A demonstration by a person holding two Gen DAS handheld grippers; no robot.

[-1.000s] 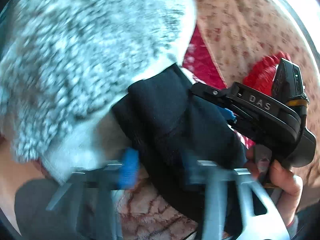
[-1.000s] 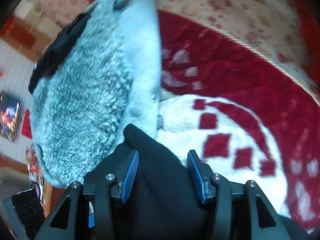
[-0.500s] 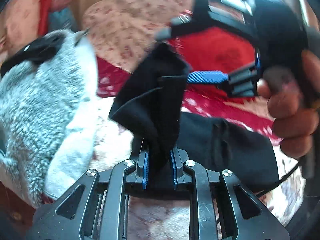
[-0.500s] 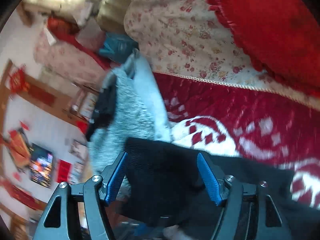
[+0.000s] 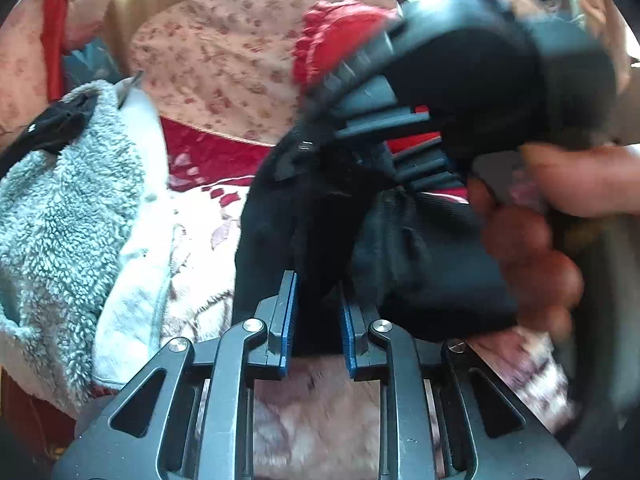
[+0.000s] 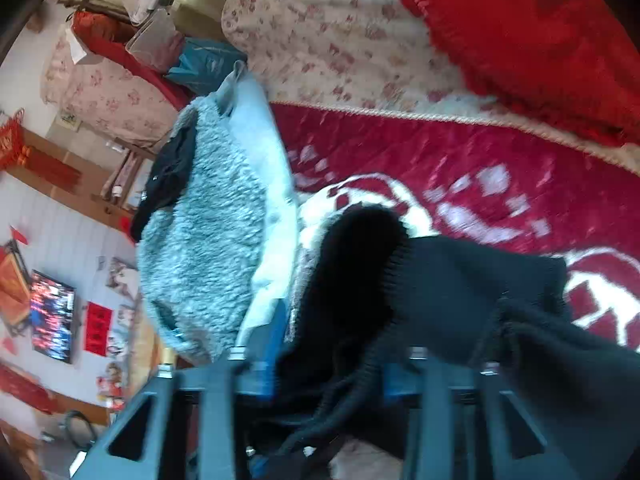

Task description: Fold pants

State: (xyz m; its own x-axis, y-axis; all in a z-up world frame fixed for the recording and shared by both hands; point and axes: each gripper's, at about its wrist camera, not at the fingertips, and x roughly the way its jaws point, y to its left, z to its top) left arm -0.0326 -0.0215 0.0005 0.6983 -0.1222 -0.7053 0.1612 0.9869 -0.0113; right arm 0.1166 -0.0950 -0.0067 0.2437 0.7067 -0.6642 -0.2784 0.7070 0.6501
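Black knit pants (image 5: 408, 248) hang in a soft bunch just above a red and white blanket (image 6: 460, 168) on a bed. This blanket is the landmark for all that follows.

The left gripper (image 5: 316, 320), low over the blanket, is clamped on a narrow fold of the black cloth; the fabric rises straight up out of its blue pads. The right gripper (image 5: 352, 160), held by a hand (image 5: 532, 248), sits above and beyond that fold. From its own camera, the right gripper (image 6: 328, 372) has a thick ribbed edge, probably the waistband, between its pads, and its jaws are closing on it. Blur hides whether the pads press yet.

A grey fleecy garment (image 6: 208, 248) lies at the blanket's left edge. A floral quilt (image 6: 332, 40) and a red cushion (image 6: 520, 40) lie past its far side.

Judging by the drape, the pants are light, limp and stretchy, not slippery and not fragile. They will sag and twist wherever unsupported. The ribbed band looks like the firmest place to grip, with the two grippers set well apart along it so the cloth hangs flat for folding.
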